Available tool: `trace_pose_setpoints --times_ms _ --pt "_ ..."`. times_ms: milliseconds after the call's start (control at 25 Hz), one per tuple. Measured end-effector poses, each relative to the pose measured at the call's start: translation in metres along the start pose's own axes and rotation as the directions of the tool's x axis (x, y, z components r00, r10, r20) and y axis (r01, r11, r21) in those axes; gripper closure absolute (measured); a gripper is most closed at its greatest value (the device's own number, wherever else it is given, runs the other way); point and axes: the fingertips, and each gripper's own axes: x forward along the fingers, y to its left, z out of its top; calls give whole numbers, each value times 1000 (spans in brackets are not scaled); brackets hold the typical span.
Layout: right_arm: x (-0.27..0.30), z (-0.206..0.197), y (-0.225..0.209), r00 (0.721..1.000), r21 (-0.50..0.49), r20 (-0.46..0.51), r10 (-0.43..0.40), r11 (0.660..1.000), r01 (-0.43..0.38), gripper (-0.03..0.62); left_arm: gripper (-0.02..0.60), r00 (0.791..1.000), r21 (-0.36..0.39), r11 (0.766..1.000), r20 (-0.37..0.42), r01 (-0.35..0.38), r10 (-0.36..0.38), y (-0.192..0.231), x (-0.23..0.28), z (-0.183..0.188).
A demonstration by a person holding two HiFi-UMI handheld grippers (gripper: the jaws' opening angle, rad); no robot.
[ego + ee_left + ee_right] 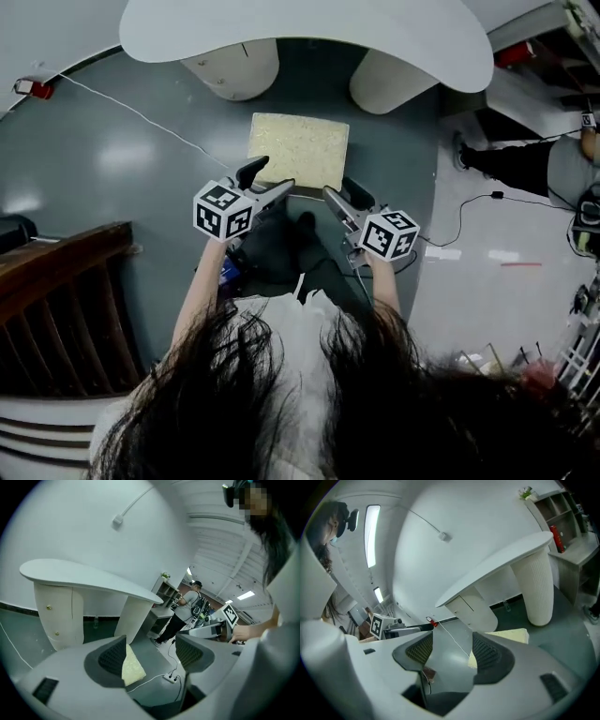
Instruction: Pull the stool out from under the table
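Observation:
The stool (pixel 298 150) has a square cream cushion and stands on the grey floor just in front of the white table (pixel 309 28), between its two pedestal legs. My left gripper (pixel 270 178) hovers open at the cushion's near left corner. My right gripper (pixel 343 193) hovers open at its near right corner. In the left gripper view the left gripper (pixel 150 651) holds nothing, and the cushion (pixel 132 667) shows beside the left jaw. In the right gripper view the right gripper (pixel 452 648) is empty, with the cushion (pixel 506 634) behind the right jaw.
A dark wooden chair back (pixel 56 300) stands at the left. A white cable (pixel 131 112) crosses the floor, and a power strip (pixel 171 678) lies to the right. A person (pixel 525 164) stands at the far right by shelves.

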Motion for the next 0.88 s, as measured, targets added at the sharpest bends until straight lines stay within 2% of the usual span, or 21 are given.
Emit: trace_pose_setpoints --times_ms 120,280,480,600,880 --pt "-11 7 24 1000 -56 -6 26 998 -27 319 242 1000 31 999 30 -9 8 -25 -15 14" --pt "-26 15 38 998 -87 21 52 995 -50 321 247 996 26 999 86 -31 28 -48 -24 21" --pt "-34 12 41 997 -90 31 70 994 -67 346 277 997 30 999 66 -41 38 -62 -31 16" --pt "-34 6 42 997 -81 24 80 994 -78 410 312 996 19 998 69 -51 50 -64 -37 15" --pt "-35 -2 57 995 -93 18 100 991 -98 467 425 997 47 998 75 -38 34 -75 -52 13"
